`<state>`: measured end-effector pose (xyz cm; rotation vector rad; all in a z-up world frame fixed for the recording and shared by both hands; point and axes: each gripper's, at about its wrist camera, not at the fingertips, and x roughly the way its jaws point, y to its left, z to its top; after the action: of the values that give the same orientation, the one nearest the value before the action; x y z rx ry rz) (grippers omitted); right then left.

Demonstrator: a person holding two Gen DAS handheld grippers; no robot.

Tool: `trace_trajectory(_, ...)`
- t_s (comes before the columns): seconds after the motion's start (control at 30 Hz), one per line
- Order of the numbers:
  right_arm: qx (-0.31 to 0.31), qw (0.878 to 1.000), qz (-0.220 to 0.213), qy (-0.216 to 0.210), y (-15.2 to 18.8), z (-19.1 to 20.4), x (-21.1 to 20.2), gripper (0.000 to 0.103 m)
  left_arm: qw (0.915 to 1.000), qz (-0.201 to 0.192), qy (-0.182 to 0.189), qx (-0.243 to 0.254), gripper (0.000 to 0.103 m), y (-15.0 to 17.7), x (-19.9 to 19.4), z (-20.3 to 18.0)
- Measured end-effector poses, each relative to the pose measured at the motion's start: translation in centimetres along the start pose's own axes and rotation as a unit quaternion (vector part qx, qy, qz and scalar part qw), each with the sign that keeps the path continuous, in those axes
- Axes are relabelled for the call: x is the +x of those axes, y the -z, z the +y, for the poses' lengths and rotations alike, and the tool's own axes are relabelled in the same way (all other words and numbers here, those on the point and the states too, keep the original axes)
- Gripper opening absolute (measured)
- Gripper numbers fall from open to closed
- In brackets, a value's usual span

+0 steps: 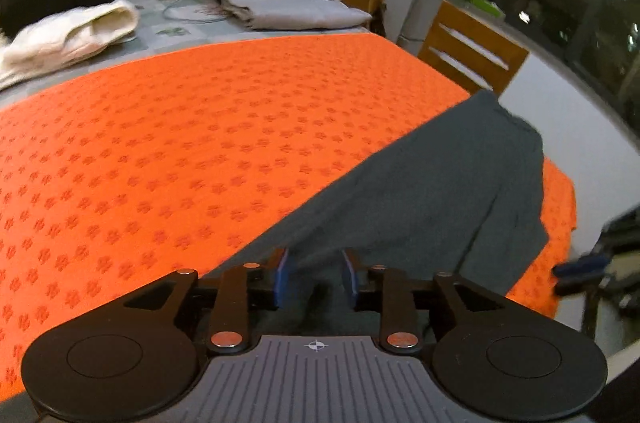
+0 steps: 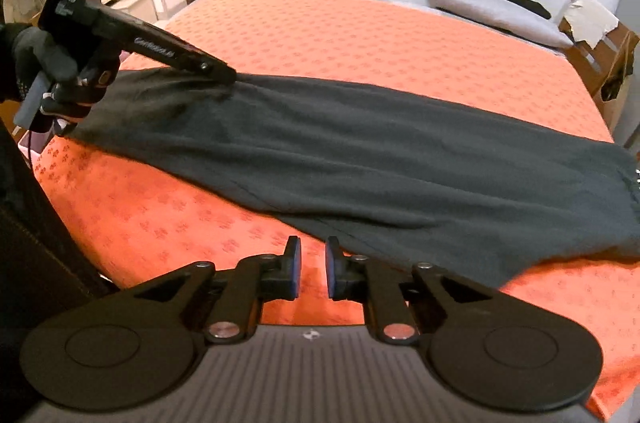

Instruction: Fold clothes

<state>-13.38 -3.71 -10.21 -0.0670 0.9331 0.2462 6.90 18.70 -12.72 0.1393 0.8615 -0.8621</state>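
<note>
**Fault Conditions: Long Dark Garment, Fold Not Yet Completed**

**Position of the workpiece.** The dark grey garment (image 2: 360, 159) lies flat in a long band across the orange cloth (image 2: 360, 35) that covers the bench (image 1: 180, 23). One end is under the left claw (image 1: 316, 275). The opposite end lies close to the bench edge, near the wooden chair (image 1: 468, 51).

**Claw state.** The left claw is spread, with fabric between its pads. The pads do not appear to press on it. The right claw (image 2: 313, 269) stands narrowly parted and holds nothing. Orange cloth shows through the gap, and the garment's near edge lies just beside one pad.

**Probable faults and causes.**

1. *Single-layer pickup.* The band appears to consist of more than one layer. A shallow pinch may lift the top layer only, opening the band instead of folding it.
2. *Cloth capture.* The right claw sits over bare orange cloth. Closing here may pinch the cloth alone, or the cloth with the garment, and drag the cover when lifted.
3. *Uneven lift.* The claws stand at different points on the garment. If one grips and the other misses, the end will swing and the fold will land skewed.
4. *Slide-off.* The far end is near the bench edge. A pull toward that side may carry it over.
5. *Collision with finished work.* The folded grey pile (image 1: 296, 11) and the cream garment (image 1: 72, 35) sit beyond the cloth. A long carry may disturb them.
</note>
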Motion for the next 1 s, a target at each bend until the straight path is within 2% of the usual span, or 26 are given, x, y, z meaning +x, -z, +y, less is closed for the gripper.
trace_trajectory(0.23, -0.016, 1.000, 0.003, -0.007, 0.0, -2.5, -0.6, 0.023, 0.9962, 0.020, 0.020, 0.082, 0.032, -1.4, 2.4, -1.9)
trace_trajectory(0.37, -0.004, 1.000, -0.003, 0.000, -0.1, -2.3, -0.4, 0.025, 0.9877, 0.048, 0.055, 0.138, 0.032, -1.7, 3.3, -2.3)
trace_trajectory(0.5, 0.011, 1.000, -0.010, 0.009, -0.1, -1.3, 0.0, 0.026, 0.9803, 0.060, 0.062, 0.178, 0.031, -1.5, 4.1, -2.2)
trace_trajectory(0.6, 0.025, 0.999, -0.018, 0.014, -0.3, -0.4, 0.4, 0.026, 0.9797, 0.049, 0.074, 0.180, 0.003, -1.7, 3.9, -1.7)
trace_trajectory(0.8, 0.031, 0.999, -0.026, 0.011, -1.2, 1.3, 2.0, 0.027, 0.9836, 0.015, 0.082, 0.160, 0.002, -2.7, 2.8, -0.4)
trace_trajectory(1.0, 0.015, 1.000, -0.022, 0.009, -2.8, 2.3, 4.3, 0.027, 0.9927, -0.011, 0.053, 0.108, 0.002, -4.7, 3.2, 1.5)
